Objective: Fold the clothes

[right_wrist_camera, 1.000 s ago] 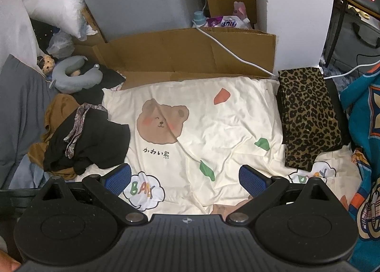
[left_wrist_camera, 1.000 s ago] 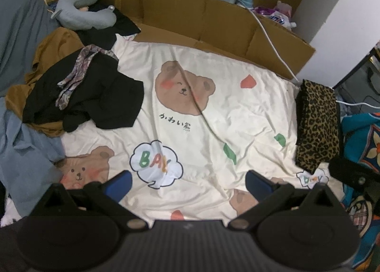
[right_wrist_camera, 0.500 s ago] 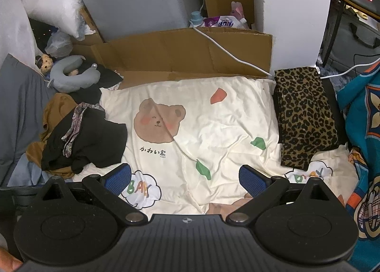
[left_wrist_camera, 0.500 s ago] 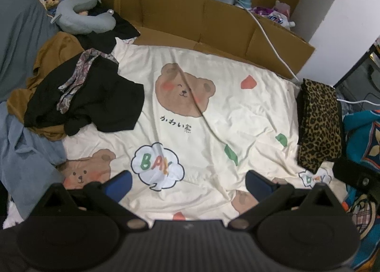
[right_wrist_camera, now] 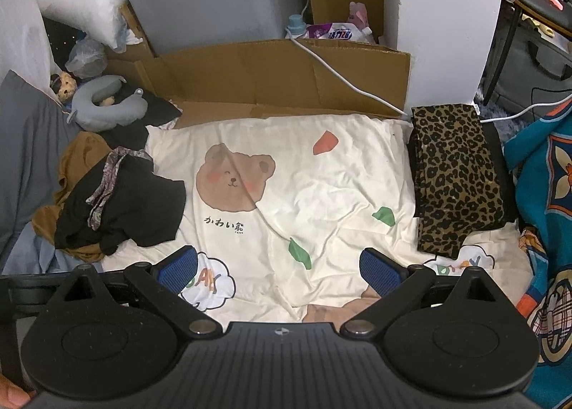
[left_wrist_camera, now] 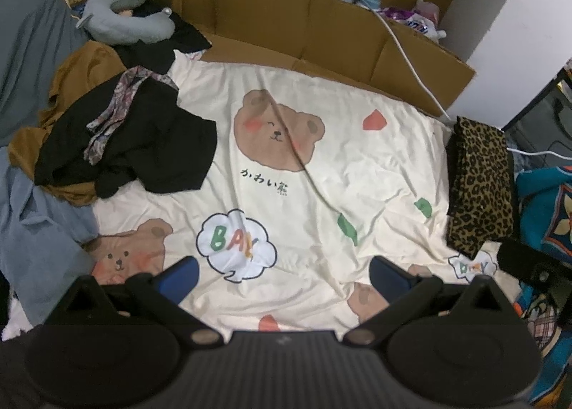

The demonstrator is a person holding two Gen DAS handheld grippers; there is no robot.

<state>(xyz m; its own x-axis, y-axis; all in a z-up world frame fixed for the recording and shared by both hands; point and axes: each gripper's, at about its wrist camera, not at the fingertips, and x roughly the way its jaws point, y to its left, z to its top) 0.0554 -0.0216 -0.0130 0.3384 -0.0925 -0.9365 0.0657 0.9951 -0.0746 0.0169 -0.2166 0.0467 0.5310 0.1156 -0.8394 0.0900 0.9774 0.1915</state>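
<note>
A heap of unfolded clothes lies at the left of the cream bear-print sheet: a black garment with a patterned strip on top, a mustard one under it and a pale blue one in front. The heap also shows in the right wrist view. A folded leopard-print garment lies at the sheet's right edge, also in the right wrist view. My left gripper is open and empty above the sheet's near part. My right gripper is open and empty too.
Flattened cardboard stands along the far side with a white cable over it. A grey neck pillow lies far left. A blue patterned cloth is at the right. A white pillar rises behind the leopard garment.
Both grippers have drawn back and risen slightly, so the sheet and clothes look a bit farther. Nothing on the sheet has moved. Both stay open.
</note>
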